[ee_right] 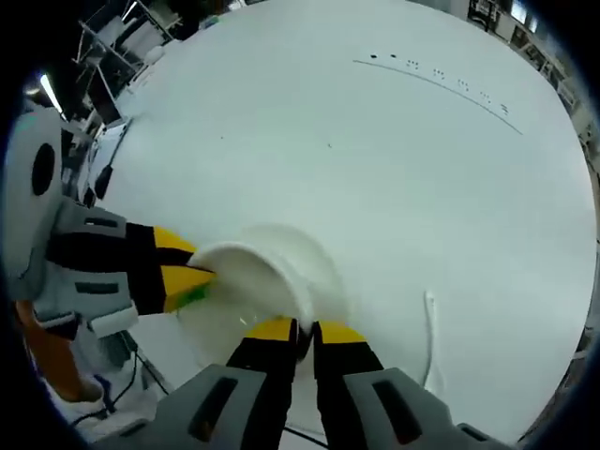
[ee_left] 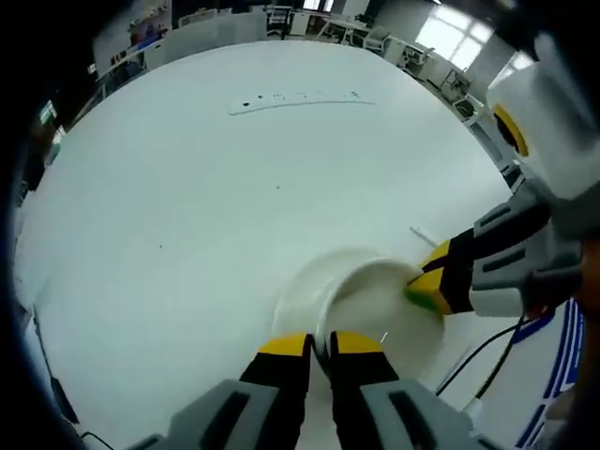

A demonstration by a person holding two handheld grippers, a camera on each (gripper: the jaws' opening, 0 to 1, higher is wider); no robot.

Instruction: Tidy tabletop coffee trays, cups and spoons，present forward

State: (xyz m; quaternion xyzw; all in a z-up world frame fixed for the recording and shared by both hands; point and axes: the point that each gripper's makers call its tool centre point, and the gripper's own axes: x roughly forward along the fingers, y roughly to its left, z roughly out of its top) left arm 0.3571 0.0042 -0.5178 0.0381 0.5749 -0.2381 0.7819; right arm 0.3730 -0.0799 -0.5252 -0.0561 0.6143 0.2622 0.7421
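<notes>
A white cup [ee_left: 380,298] sits tilted over a white saucer [ee_left: 298,289] on the white table. My left gripper [ee_left: 321,345] is shut on the cup's near rim. From the right, my right gripper [ee_left: 424,286] pinches the opposite rim. In the right gripper view the same cup [ee_right: 234,281] has my right gripper [ee_right: 305,333] shut on its rim, and the left gripper [ee_right: 192,281] grips it from the left. The saucer [ee_right: 319,255] lies just behind the cup. A white spoon [ee_right: 430,328] lies on the table to the right, and it appears as a thin spoon [ee_left: 424,235] beyond the cup.
A long white power strip [ee_left: 300,98] lies far across the white table [ee_left: 187,206], also seen as a power strip [ee_right: 441,80]. A black cable [ee_left: 473,356] runs at the table's near edge. Desks and chairs stand beyond the table.
</notes>
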